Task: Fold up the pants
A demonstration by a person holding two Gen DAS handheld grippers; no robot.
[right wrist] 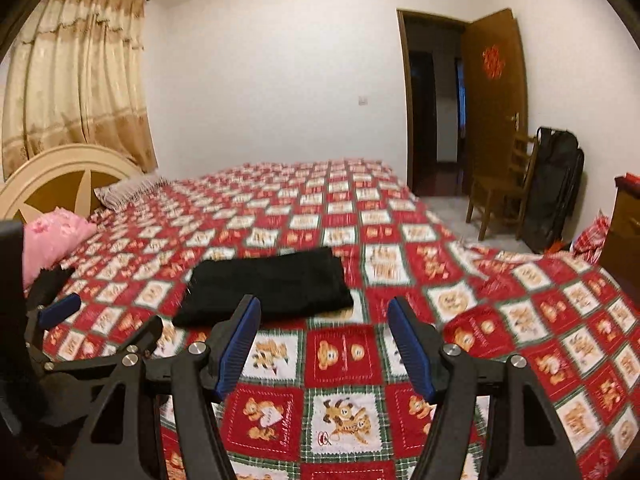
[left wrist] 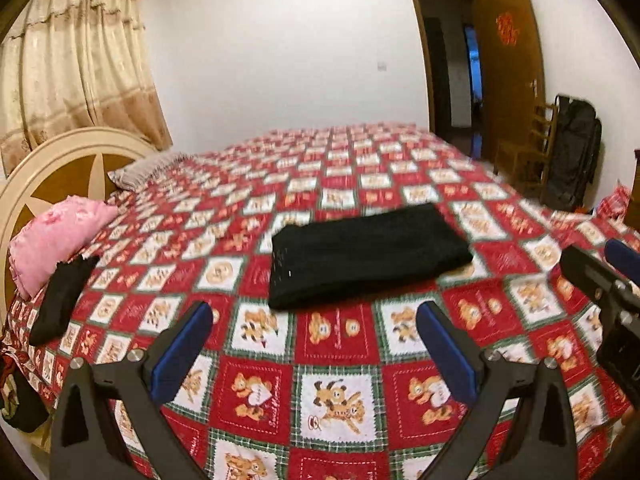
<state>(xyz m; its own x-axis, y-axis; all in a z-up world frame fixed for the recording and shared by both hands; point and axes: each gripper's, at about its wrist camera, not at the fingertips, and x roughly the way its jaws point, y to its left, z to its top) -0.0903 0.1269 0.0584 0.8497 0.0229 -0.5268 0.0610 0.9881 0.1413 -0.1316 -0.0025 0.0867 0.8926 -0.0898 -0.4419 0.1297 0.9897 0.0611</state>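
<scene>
Black pants (left wrist: 360, 254) lie folded into a flat rectangle on the red bear-patterned bedspread (left wrist: 340, 360); they also show in the right wrist view (right wrist: 272, 286). My left gripper (left wrist: 314, 324) is open and empty, held above the bedspread just short of the pants' near edge. My right gripper (right wrist: 320, 320) is open and empty, to the right of the pants' near corner. The right gripper shows at the right edge of the left wrist view (left wrist: 604, 280). The left gripper shows at the left of the right wrist view (right wrist: 60, 312).
A second dark garment (left wrist: 60, 300) lies near a pink pillow (left wrist: 56, 240) by the headboard (left wrist: 52, 168). A striped pillow (left wrist: 148, 168) lies farther back. A wooden chair (right wrist: 504, 188), a black bag (right wrist: 556, 196) and an open door (right wrist: 492, 92) stand right of the bed.
</scene>
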